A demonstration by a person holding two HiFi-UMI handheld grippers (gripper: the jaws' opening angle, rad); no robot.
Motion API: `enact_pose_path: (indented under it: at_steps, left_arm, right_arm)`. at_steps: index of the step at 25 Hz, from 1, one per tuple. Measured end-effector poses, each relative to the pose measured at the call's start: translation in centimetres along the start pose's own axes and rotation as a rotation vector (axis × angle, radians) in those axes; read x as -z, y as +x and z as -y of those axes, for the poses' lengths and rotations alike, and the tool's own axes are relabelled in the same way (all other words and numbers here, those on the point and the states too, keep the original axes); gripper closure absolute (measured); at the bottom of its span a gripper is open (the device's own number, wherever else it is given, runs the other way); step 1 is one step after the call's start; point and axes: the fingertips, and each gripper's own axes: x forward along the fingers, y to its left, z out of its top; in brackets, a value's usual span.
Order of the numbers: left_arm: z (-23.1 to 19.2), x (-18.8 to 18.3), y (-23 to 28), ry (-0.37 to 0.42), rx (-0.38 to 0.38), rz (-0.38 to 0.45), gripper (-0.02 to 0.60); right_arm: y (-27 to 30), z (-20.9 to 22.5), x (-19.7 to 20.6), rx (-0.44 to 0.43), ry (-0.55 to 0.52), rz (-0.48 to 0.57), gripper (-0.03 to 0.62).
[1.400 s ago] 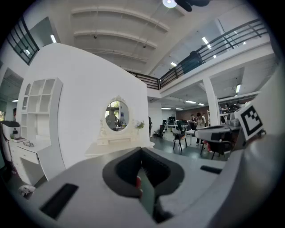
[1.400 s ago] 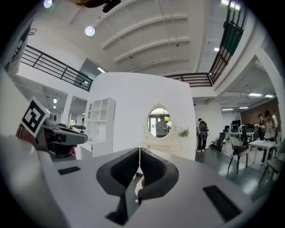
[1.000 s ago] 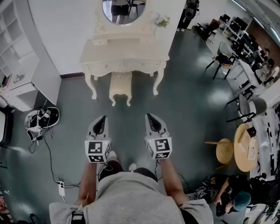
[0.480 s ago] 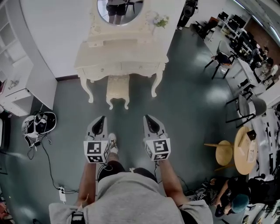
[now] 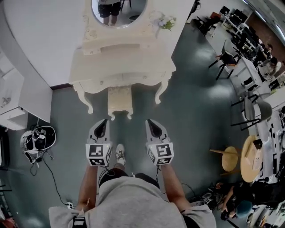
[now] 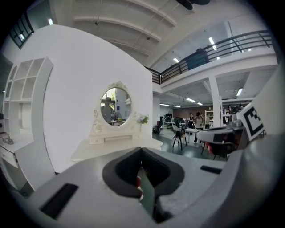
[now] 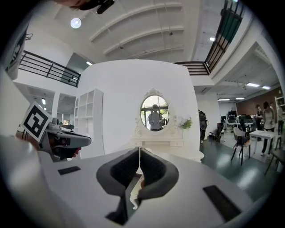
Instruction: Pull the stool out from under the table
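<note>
A small cream stool (image 5: 120, 100) stands tucked between the legs of the cream dressing table (image 5: 120, 67), with only its front part showing. The table carries an oval mirror (image 5: 118, 9). Both grippers hang in the air in front of the stool, a short way from it and touching nothing. My left gripper (image 5: 103, 121) is shut and empty, pointing at the stool's left side. My right gripper (image 5: 150, 121) is shut and empty, to the stool's right. The left gripper view shows the table (image 6: 111, 149) and mirror (image 6: 115, 106) ahead, and the right gripper view shows the table (image 7: 171, 147) too.
A white shelf unit (image 5: 13, 95) stands left of the table. A helmet-like bundle with cables (image 5: 35, 139) and a power strip (image 5: 70, 205) lie on the floor at left. Right are black chairs (image 5: 225, 60), a round wooden table (image 5: 249, 158), a wooden stool (image 5: 229, 159) and a seated person (image 5: 238, 205).
The person has stepped forward, so the dressing table and stool are nearer to both grippers. The jaws of both have stayed shut.
</note>
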Motion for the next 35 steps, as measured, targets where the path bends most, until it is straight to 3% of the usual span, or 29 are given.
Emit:
enact_pose_path:
  at_steps: [10,22,29,35]
  left_arm:
    - [-8.2,0.5,10.4,-0.018,0.056,-0.068,0.578]
    - [-13.4,3.9,18.6,-0.050,0.089,-0.127,0.578]
    - [-14.0,7.5,23.6,-0.087,0.076,-0.161,0.578]
    - [-14.6,14.1,29.5,-0.133,0.027,-0.213,0.578]
  right_arm:
    - [12.7,1.1,0.7,0.033,0.021,-0.076,0.576]
    - [22.0,3.3,3.3,0.063,0.038,-0.142,0.576]
    - [26.8,5.4,8.5,0.022,0.081,-0.209,0.576]
    - [32.4,7.4,16.1,-0.031,0.134,-0.257,0.576]
